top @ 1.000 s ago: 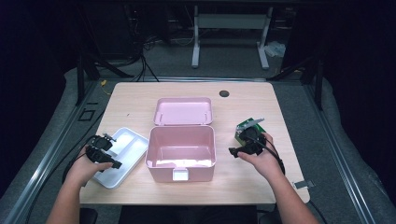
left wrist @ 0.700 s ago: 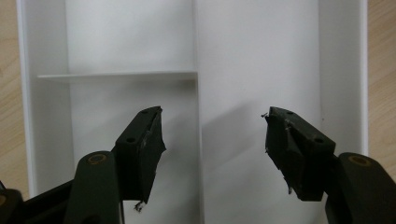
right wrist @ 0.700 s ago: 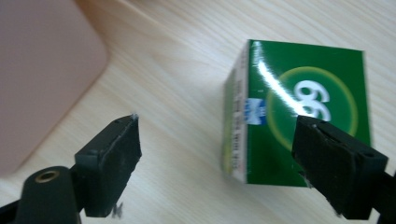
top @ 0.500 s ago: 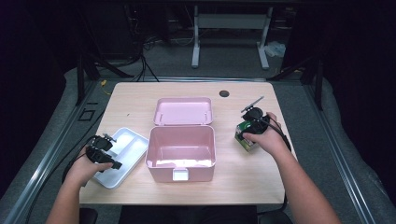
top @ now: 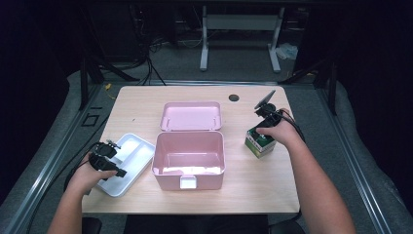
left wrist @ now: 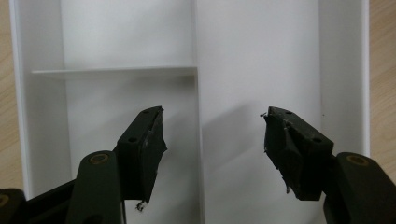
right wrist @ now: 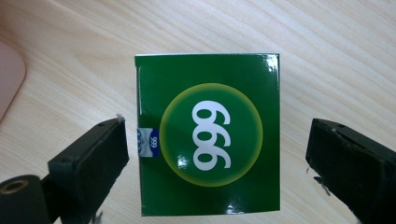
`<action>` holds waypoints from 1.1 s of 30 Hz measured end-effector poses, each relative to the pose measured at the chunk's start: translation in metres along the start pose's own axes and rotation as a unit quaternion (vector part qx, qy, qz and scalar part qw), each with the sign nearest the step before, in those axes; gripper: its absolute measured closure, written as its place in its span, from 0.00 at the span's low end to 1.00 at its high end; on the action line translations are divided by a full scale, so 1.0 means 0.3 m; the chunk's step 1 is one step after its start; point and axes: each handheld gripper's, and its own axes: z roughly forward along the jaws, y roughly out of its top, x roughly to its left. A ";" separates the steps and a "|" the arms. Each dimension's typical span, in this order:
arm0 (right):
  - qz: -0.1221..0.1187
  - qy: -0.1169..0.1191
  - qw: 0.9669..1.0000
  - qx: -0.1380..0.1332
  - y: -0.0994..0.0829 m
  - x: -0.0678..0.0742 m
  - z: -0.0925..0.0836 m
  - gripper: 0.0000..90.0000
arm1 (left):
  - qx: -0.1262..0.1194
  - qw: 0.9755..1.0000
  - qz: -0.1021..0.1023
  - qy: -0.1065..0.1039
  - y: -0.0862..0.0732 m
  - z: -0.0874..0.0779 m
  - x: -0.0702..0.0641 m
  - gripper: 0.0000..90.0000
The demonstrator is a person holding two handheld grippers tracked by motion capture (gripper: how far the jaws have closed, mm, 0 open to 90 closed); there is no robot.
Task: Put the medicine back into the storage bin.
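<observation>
1. While the right gripper (top: 263, 127) hangs over the green box (right wrist: 209, 135), its jaws have just been opening and now stand wide, one on each side, not touching it.
2. That box sits on the wooden table (top: 146, 100), just beside the open pink box (top: 189, 152).
3. Over on the other side, the left gripper (left wrist: 212, 140) has its jaws spread wide above the white tray (left wrist: 261, 56), pinching nothing.

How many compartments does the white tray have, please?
3: two short ones, end to end on one side of the tray, the far one and the near one, and one long one beside them.
</observation>
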 end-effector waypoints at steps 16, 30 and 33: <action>-0.010 0.015 0.999 0.043 0.018 -0.007 0.051 0.09 | 0.007 1.000 -0.001 0.001 -0.003 0.008 0.003 0.42; -0.009 0.024 0.998 0.050 0.020 -0.008 0.064 0.16 | 0.010 1.000 0.000 0.001 -0.003 0.012 0.002 0.42; -0.010 0.024 0.998 0.052 0.022 -0.009 0.061 0.17 | 0.010 1.000 0.000 0.000 -0.003 0.012 0.003 0.42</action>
